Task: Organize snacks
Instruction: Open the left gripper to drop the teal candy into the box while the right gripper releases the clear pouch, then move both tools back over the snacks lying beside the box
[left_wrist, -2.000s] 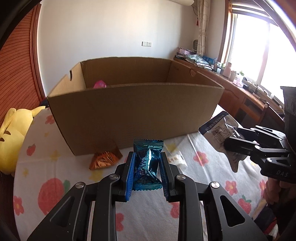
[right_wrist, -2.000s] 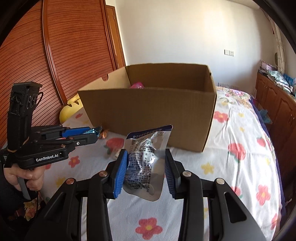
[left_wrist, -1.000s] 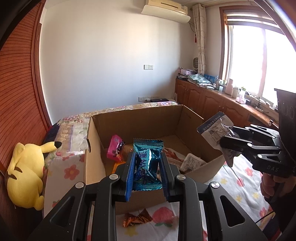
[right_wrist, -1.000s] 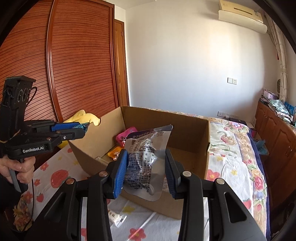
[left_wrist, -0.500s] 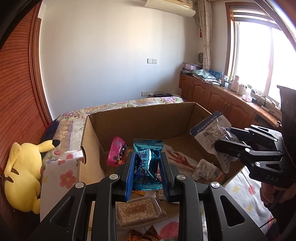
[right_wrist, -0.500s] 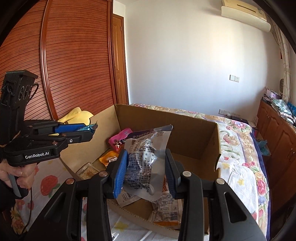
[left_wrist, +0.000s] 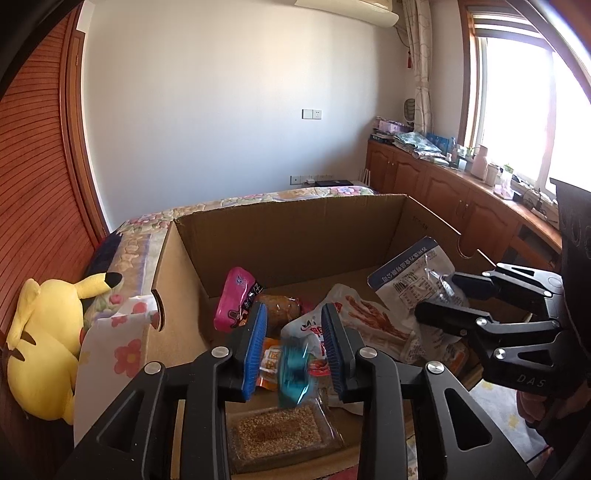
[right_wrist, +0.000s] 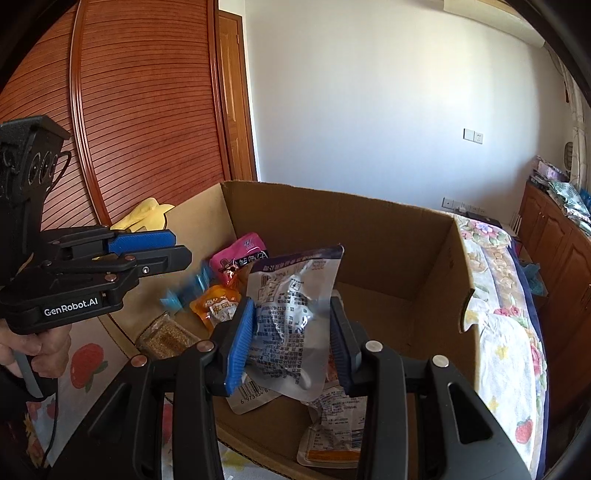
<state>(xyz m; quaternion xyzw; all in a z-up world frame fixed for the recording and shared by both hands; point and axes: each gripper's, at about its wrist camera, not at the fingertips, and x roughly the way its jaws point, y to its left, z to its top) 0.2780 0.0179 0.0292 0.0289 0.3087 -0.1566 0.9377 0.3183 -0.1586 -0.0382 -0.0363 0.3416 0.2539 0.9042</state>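
My left gripper (left_wrist: 293, 338) is open over the near left part of the cardboard box (left_wrist: 288, 225). The blue snack packet (left_wrist: 293, 373) is blurred in the air below its fingers, above the snacks in the box; it also shows in the right wrist view (right_wrist: 188, 291). My right gripper (right_wrist: 291, 336) is shut on a clear and white printed snack bag (right_wrist: 291, 314) and holds it above the box (right_wrist: 402, 236). That bag also shows in the left wrist view (left_wrist: 413, 280).
The box holds a pink packet (left_wrist: 236, 299), an orange packet (right_wrist: 218, 304), a sesame bar (left_wrist: 277, 432), a white and red bag (left_wrist: 354, 325) and others. A yellow plush toy (left_wrist: 44, 332) lies left of the box on the flowered bedspread (right_wrist: 513, 354). Wooden cabinets (left_wrist: 461, 199) stand at the right.
My left gripper has opened and let go of the blue packet, which is dropping into the box. Both grippers have moved further over the box since the earlier frames.
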